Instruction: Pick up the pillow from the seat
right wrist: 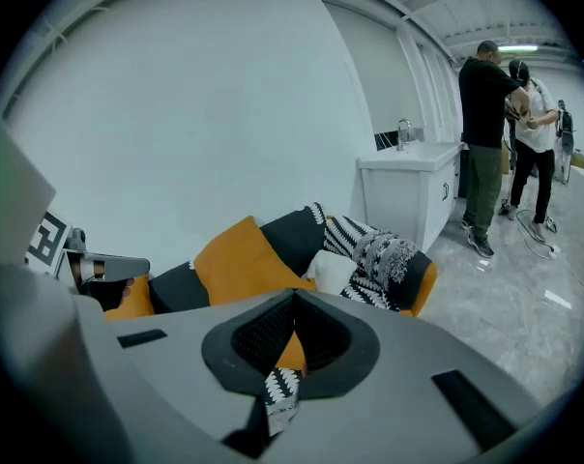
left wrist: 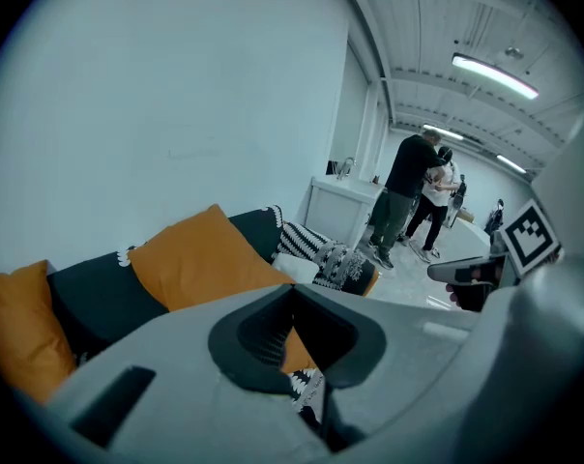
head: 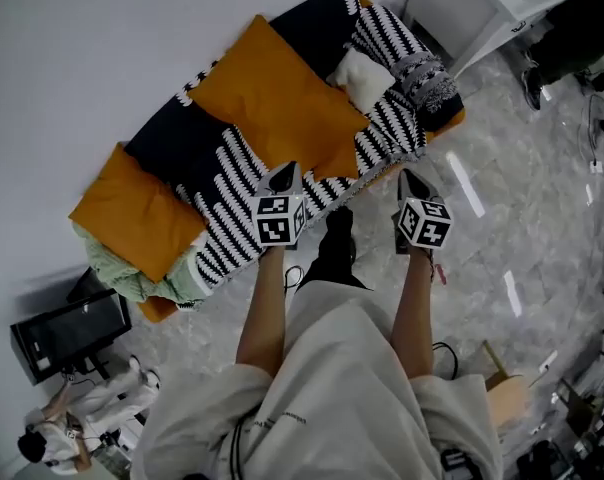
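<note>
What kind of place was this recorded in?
Probably a lab or studio mock-up of a living room: a couch with orange pillows against a bare wall, a monitor on the tiled floor, exposed ceiling strip lights.

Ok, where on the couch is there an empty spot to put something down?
The striped seat is bare between the small orange pillow and the big orange pillow. The right end is crowded with the white pillow and a grey patterned cloth. A green blanket fills the left end.
</note>
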A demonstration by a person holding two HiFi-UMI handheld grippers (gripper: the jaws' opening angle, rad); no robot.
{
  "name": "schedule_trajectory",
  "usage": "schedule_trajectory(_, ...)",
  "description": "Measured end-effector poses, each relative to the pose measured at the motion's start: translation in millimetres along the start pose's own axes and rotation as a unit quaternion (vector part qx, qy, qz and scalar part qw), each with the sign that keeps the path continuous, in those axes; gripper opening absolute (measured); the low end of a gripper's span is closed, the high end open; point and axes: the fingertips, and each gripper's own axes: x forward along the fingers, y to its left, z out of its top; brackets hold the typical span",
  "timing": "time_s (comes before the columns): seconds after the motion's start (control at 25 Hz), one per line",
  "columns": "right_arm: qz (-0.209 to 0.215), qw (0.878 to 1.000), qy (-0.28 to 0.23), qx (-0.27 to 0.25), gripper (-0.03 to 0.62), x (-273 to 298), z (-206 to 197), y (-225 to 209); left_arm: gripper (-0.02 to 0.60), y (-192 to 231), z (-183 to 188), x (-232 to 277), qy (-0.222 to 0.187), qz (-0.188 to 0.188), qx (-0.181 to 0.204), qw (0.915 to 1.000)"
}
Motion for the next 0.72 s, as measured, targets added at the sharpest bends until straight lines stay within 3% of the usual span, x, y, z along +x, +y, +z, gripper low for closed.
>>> schedule_trajectory(0.2,0.009,0.999,0.036,0.005,0.008,24,-6,-7,0.009,3,-1,22,0.015,0.005,-0.020,0.9997)
schedule_trajectory(0.4,0.030,0.999,0.031,0.001,0.007,53,4,7,0.009,24,2,33,0.029,0.017,-0.024,0.9991)
schedule_trajectory(0.72,0.049,0.997,0.053,-0.037,0.007,111,23,25,0.009,65,-1,72,0.049,0.038,-0.084,0.9946)
